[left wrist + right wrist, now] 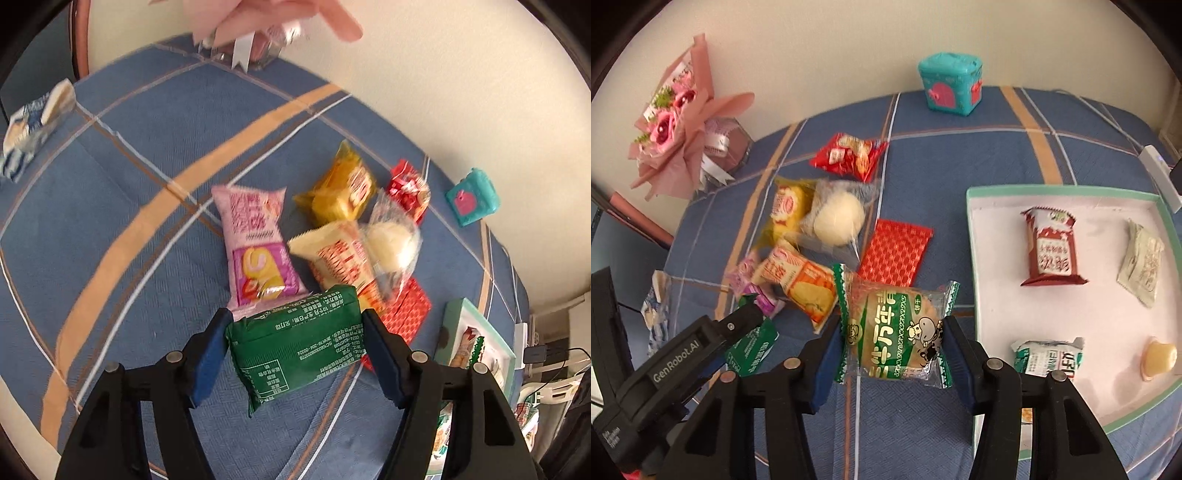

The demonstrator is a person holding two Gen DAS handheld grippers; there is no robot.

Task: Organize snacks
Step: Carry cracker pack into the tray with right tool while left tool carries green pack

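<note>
While lifted clear of the blue plaid surface [960,122], right tool [892,350] clenched on clear-and-green biscuit packet [895,332], long axis crosswise between the pads. White tray [975,258] lying just to its right, nearer this hand than the other. Left tool [295,339] clamping dark green packet [299,350], farther from tray, beside the remaining pile.
</note>
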